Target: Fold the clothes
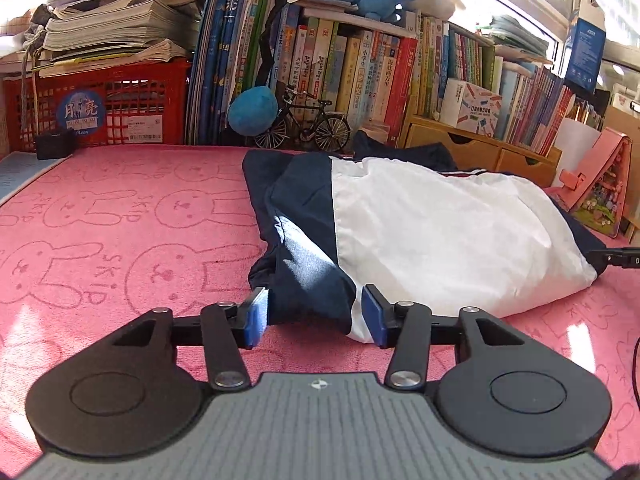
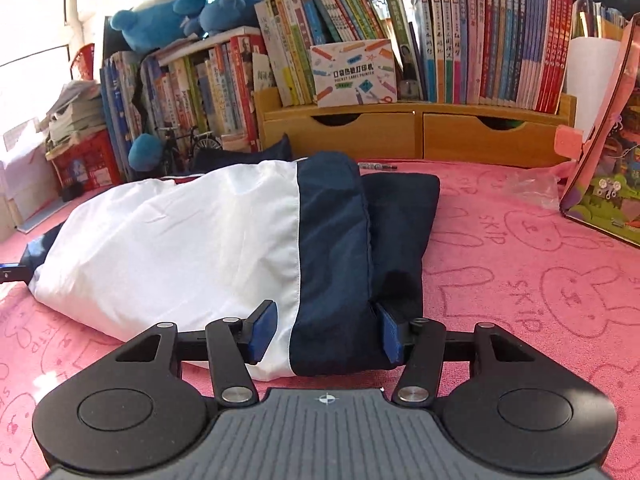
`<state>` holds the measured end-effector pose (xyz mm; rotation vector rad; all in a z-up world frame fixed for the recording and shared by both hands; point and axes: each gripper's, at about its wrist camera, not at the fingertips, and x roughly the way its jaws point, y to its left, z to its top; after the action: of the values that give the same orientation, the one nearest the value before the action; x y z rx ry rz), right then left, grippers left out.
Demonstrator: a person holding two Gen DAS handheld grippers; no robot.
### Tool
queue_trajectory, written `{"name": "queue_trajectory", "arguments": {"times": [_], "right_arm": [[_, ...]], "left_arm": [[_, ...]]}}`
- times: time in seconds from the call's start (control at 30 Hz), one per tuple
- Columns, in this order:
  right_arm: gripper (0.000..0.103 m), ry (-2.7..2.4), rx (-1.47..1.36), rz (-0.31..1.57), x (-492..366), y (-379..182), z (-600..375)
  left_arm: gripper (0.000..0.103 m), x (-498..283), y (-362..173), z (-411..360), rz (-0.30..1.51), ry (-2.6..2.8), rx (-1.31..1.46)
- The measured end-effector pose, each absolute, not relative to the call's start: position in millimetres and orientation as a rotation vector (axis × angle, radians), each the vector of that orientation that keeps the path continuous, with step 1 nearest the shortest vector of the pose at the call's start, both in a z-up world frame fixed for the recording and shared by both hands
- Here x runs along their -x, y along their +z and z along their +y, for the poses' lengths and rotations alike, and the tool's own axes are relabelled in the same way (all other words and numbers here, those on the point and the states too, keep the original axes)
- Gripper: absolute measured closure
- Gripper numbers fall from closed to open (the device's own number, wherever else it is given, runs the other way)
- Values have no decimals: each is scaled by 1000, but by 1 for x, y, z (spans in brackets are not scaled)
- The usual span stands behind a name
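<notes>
A white and navy jacket (image 1: 440,232) lies folded into a puffy bundle on the pink rabbit-print towel (image 1: 120,220). My left gripper (image 1: 316,316) is open at the bundle's near left corner, where a navy fold with a white strip sits between its blue pads (image 1: 256,314). In the right wrist view the same jacket (image 2: 180,248) shows its navy band on the right. My right gripper (image 2: 326,332) is open too, straddling the near edge where white meets navy. Both sets of fingers rest low on the towel (image 2: 520,260).
Behind the towel stand rows of books (image 1: 360,68), a red crate (image 1: 100,108) under paper stacks, a model bicycle (image 1: 304,124), blue plush toys (image 2: 188,4) and wooden drawers (image 2: 420,132). A pink house-shaped toy (image 2: 604,176) stands at the right. Bare towel lies left of the jacket.
</notes>
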<state>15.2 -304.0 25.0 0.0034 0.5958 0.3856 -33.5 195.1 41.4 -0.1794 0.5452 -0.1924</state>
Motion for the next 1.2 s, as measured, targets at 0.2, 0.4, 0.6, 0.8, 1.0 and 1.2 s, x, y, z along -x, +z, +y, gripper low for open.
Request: {"name": "queue_trajectory", "arguments": {"times": [0.2,0.4,0.6,0.8,1.0,1.2], "right_arm": [[13,320,79,629,-19,20,-283],[95,254,5,632,-17,33,-300],[98,215,97,578,17,54,-310],[89,226,64,615,20,48,-328],[98,309,-29,679,-5,27,-308],[99,278,5,690,15,32,-306]], "left_arm": [[75,12,38,175,617,-110,87],[91,15,41,163,624,-89,2],[92,39,58,165,599,-120,-25],[85,42,45,175,642,-124,-11],[85,36,39,176,647,-105,13],[86,53,45,188,637,-104,-8]]}}
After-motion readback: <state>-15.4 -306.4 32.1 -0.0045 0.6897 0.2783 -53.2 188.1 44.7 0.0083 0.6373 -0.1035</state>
